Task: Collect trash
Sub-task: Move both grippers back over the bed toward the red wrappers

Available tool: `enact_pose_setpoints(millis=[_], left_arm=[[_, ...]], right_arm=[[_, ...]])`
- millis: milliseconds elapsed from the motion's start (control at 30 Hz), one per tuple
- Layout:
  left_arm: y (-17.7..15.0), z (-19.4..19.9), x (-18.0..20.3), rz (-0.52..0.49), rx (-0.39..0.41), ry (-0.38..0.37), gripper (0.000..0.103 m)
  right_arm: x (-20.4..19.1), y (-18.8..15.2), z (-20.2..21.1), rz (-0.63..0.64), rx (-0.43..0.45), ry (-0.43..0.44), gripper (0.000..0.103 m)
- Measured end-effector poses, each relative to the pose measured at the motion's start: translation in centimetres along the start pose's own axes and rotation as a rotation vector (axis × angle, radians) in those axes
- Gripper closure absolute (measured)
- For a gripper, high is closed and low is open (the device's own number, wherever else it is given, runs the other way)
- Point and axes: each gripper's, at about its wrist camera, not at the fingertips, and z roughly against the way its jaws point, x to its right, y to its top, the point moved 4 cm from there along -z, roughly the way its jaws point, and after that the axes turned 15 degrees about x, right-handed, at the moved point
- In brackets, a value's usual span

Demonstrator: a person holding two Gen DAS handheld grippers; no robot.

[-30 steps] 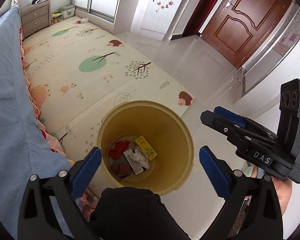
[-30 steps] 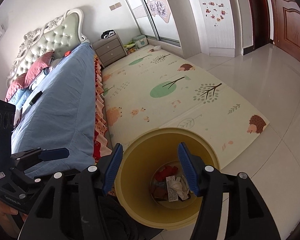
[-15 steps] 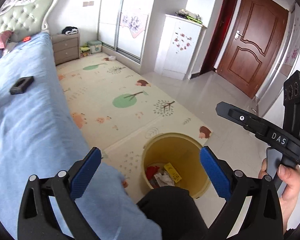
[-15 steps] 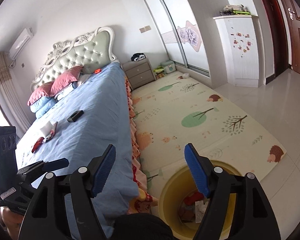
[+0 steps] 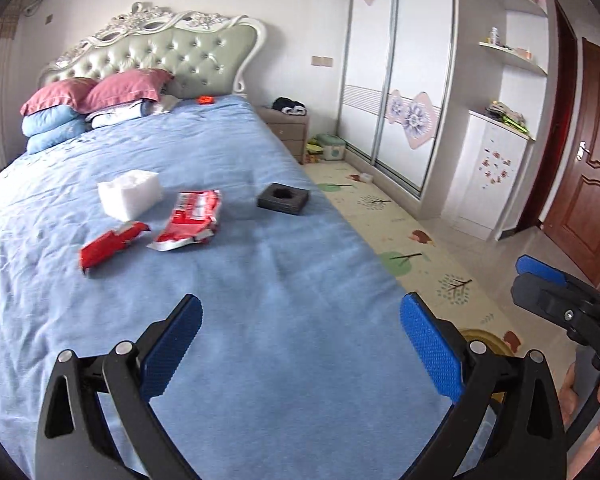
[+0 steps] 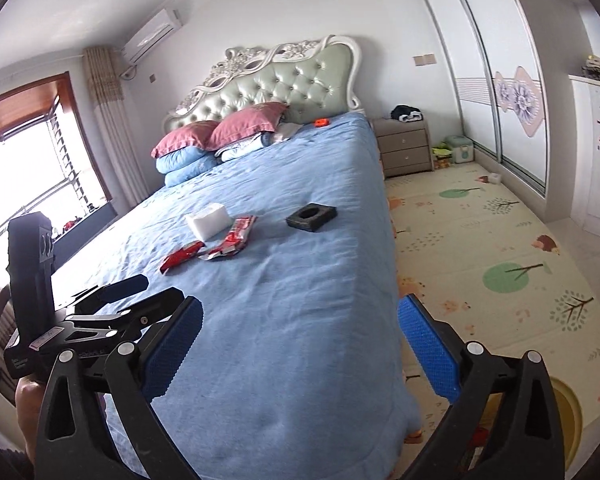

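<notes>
Gaping wide over the bed (image 5: 259,280), left gripper (image 5: 300,340) empty, right gripper (image 6: 297,340) just opened, empty.

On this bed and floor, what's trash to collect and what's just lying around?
Job:
red wrapper
red-and-white packet
white foam block
black tray
yellow bin

Lying about:
pillows
nightstand
play mat

Both wrist views near the foot, facing the headboard, sharing the blue bed (image 5: 259,280), perhaps slightly downward

Blue bed (image 5: 239,280), tufted headboard (image 6: 283,80), bright window (image 6: 31,168)
</notes>
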Motion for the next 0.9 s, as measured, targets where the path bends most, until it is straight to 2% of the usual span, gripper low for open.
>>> enact_pose_setpoints(millis=[333, 500, 733, 900], left_arm=[[0.4, 0.1, -10.1, 0.06, 0.016, 0.15, 0.004], [0.7, -1.3, -13.9, 0.066, -0.001, 0.185, 0.004], [1.0, -4.4, -17.5, 0.045, -0.05, 0.202, 0.004], [1.5, -7.9, -19.9, 0.036, -0.087, 0.152, 0.004]], right_arm=[[-7.6, -0.7, -8.7, 0.04, -0.106, 0.122, 0.008], [-10.5, -1.3, -13.0, 0.086, -0.155, 0.165, 0.008], [-11.9, -1.1, -18.1, 0.118, -0.198, 0.172, 0.008], [-11.5, -1.1, -21.8, 0.118, -0.246, 0.168, 0.008]])
